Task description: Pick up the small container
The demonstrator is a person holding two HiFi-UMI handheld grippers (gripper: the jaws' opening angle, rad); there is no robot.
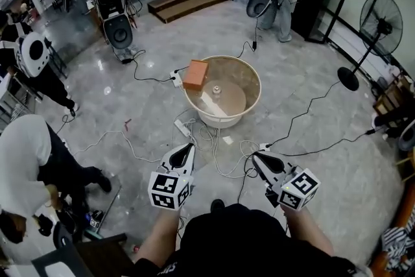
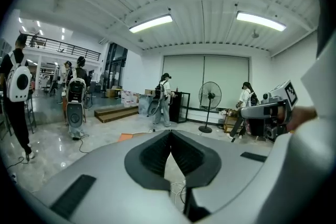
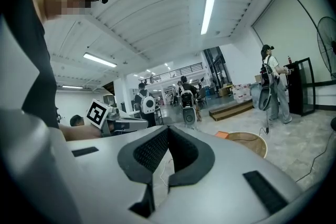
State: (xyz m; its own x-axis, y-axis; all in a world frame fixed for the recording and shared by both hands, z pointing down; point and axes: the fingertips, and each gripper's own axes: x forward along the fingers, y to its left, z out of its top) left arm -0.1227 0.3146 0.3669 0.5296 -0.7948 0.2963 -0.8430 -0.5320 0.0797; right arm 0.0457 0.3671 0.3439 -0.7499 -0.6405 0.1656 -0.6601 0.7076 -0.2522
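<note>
the person holds both forearms low in front of the body, the left gripper [image 1: 190, 146] and right gripper [image 1: 255, 156] side by side, jaws closed and empty, pointing toward the small container [image 1: 216, 90], which stands farther off inside a round tub [image 1: 254, 78], well apart from both.

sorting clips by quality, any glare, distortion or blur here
Head view: lines bend toward the edges, light glares in spots on the glossy grey floor, the round beige tub is sharp. Left gripper view: fisheye with black corners, white ceiling strip lights blown out. Right gripper view: same fisheye, mosaic patch top left.
</note>
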